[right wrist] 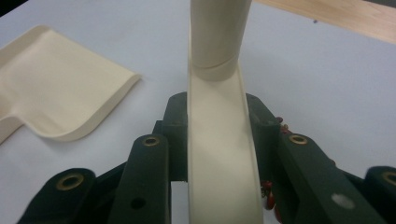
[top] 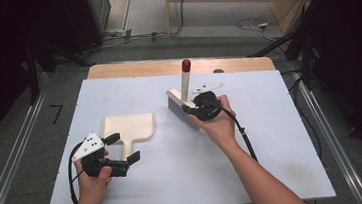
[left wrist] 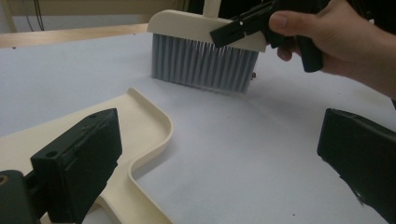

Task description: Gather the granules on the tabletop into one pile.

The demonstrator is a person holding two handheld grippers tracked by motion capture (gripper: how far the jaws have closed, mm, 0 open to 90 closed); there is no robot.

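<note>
A cream dustpan [top: 127,126] lies flat on the white table left of centre, its short handle [top: 128,148] pointing to the near edge. My left gripper [top: 124,147] is open, with its jaws either side of that handle. The left gripper view has the pan [left wrist: 140,121] under the left jaw and bare table between the jaws. A brush [top: 182,109] with grey bristles [left wrist: 203,63] stands on the table, its red-tipped handle [top: 185,65] upright. My right gripper [top: 193,108] is shut on the brush's cream head [right wrist: 217,154].
The white board [top: 273,138] lies on a wooden table whose back edge [top: 140,68] shows. Metal rails [top: 9,168] run along both sides, and cables [top: 254,23] lie on the floor behind. The board's right half is bare.
</note>
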